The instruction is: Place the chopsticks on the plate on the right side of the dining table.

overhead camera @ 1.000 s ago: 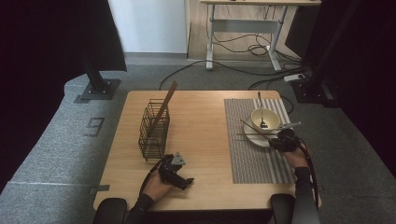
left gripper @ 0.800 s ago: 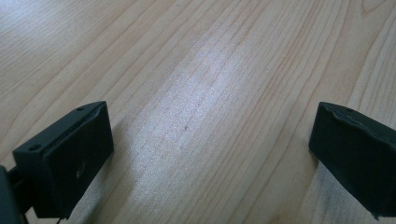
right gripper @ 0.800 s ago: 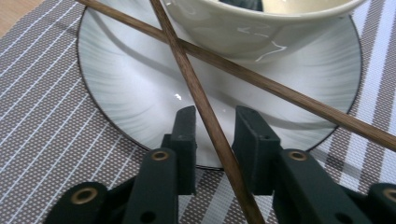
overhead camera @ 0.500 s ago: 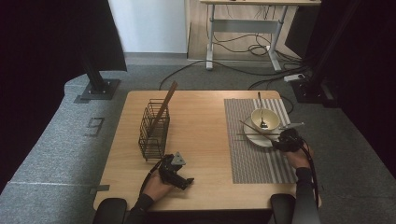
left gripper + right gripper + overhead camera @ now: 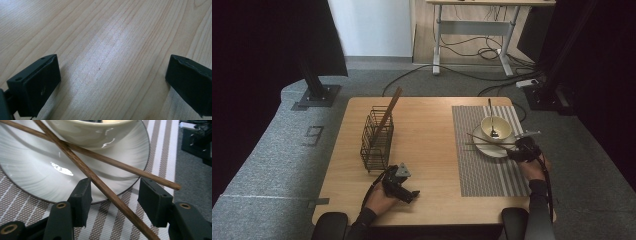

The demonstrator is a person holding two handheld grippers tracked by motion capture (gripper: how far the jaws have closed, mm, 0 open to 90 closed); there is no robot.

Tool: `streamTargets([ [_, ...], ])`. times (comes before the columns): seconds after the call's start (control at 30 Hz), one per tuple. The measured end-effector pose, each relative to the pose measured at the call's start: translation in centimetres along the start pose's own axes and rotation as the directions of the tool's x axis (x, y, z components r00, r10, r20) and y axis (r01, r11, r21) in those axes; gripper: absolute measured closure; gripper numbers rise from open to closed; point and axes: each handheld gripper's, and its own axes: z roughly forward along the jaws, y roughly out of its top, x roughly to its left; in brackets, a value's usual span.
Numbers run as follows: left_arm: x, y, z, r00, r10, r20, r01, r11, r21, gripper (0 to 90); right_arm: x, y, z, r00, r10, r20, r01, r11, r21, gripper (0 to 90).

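High view: a wooden table (image 5: 427,130) holds a wire rack (image 5: 377,142) on the left with a brown stick leaning out of it, and a striped mat (image 5: 487,172) on the right carrying a plate (image 5: 492,148), a bowl (image 5: 495,127) and two crossed chopsticks (image 5: 487,141). Left gripper (image 5: 399,184) lies low over bare wood near the table's front edge, jaws wide apart and empty. Right gripper (image 5: 113,195) sits at the plate's edge, jaws open either side of one chopstick (image 5: 100,183), seemingly not yet gripping it.
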Motion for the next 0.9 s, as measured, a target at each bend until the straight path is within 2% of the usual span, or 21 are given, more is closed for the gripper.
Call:
streamTargets([
  [0.53, 0.0, 0.0, 0.0, 1.0, 0.0, 0.0, 0.0, 1.0, 0.0, 0.0, -0.9, -0.3, 0.2, 0.9954, 0.048, 0.083, -0.046, 0.999, -0.024, 37.3],
  [0.9, 0.0, 0.0, 0.0, 1.0, 0.0, 0.0, 0.0, 1.0, 0.0, 0.0, -1.5, -0.3, 0.5, 0.9925, 0.069, 0.101, -0.065, 0.997, -0.044, 37.0],
])
